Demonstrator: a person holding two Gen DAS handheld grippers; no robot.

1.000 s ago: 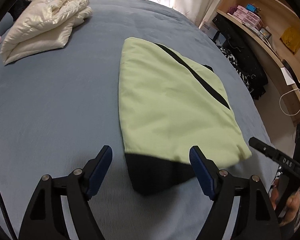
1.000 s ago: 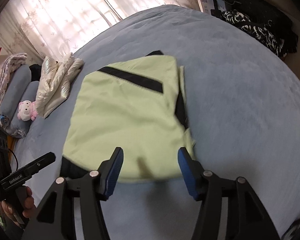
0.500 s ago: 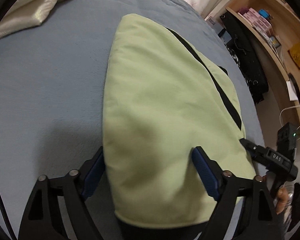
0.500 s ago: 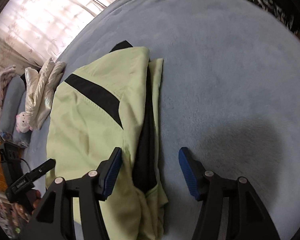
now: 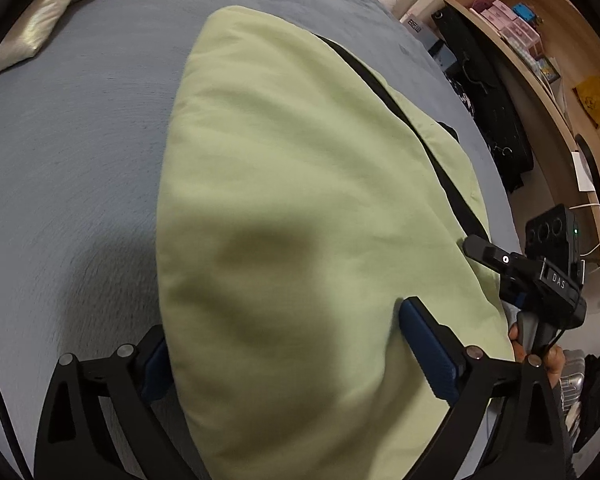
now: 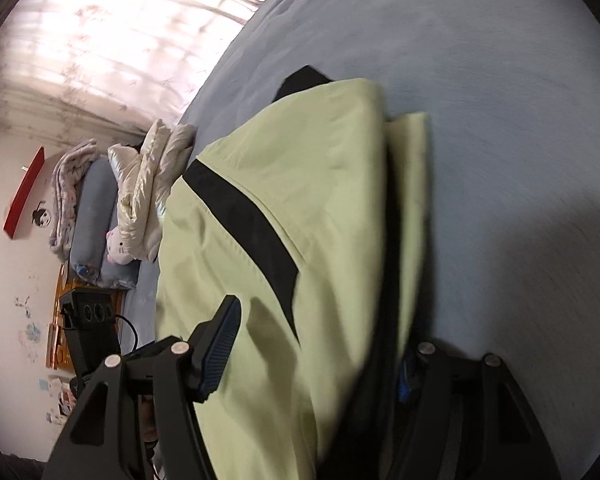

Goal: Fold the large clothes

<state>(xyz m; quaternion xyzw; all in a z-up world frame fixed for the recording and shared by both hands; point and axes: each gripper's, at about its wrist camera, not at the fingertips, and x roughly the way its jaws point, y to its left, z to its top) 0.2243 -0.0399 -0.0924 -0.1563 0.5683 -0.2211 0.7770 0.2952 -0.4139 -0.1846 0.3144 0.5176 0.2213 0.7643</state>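
1. We have brought our left claw (image 5: 296,352) down from above the near end onto the folded pale-green garment with black stripe and black trim (image 5: 300,184). A second ago its black hem lay ahead of the claw; now green cloth fills the span between the blue pads (image 5: 428,352). The jaws have just been opening and stand wide, one pad off the garment's left edge, the other over the cloth, neither pressing, so nothing is gripped.

2. We judge this as setting up to take the near end for another fold; the garment lies flat on the blue-grey bed (image 5: 72,128), already folded to a compact panel.

3. Our right claw (image 6: 312,356) has swung from the near edge round to the garment's right side. Its jaws have also just been widening and straddle the stacked layers with the black lining; the right pad is mostly hidden behind cloth, so we see no clamping and call it open.

4. Around us, from the left: a cream quilted jacket (image 5: 56,8), folded, lies well apart at the head of the bed, with a rolled blue pillow (image 6: 96,216) and a small pink plush toy (image 6: 118,246) just beside it. A wooden shelf unit with boxes (image 5: 540,52) stands to the right, off the bed.

5. Nothing lies on the garment. The loose, offset lower layer (image 6: 414,184) on the right edge could slip out of a pinch.
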